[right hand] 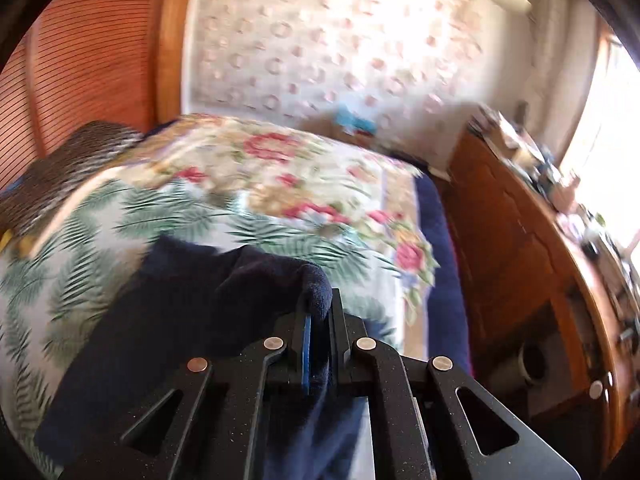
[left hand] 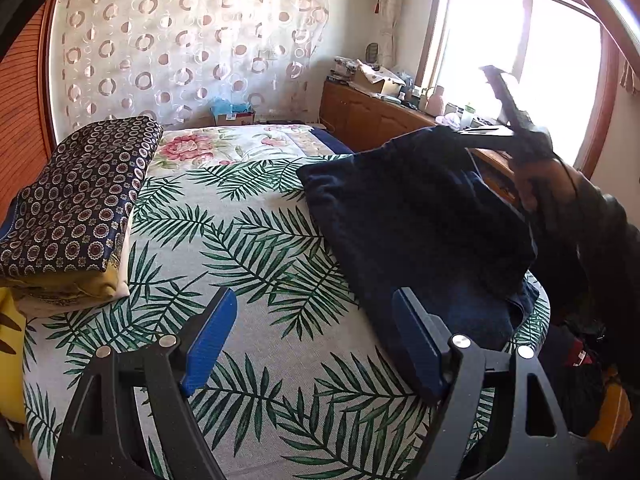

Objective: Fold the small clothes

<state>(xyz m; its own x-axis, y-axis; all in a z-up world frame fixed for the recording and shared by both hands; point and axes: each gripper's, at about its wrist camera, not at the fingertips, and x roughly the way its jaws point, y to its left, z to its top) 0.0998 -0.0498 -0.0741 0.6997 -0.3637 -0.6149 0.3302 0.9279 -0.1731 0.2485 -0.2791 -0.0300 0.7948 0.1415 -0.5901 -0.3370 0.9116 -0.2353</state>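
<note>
Blue-padded left tongs [left hand: 310,344] stand spread wide over the leaf-print bed cover [left hand: 256,248], touching nothing, their right pad just beside the near edge of the dark navy garment [left hand: 420,224]. That garment lies on the right side of the bed, with one far corner lifted off it. The right tongs [right hand: 320,320] are pressed together on that corner, the cloth bunched between the pads. To fold well, I judge the lifted corner should travel in a low arc over the garment's body while the left tongs pin or catch the near edge, so the layers land square without dragging. A cardboard box [left hand: 234,114] beyond the bed holds something blue, too small to identify. A folded patterned stack [left hand: 76,208] rests at the bed's left.
</note>
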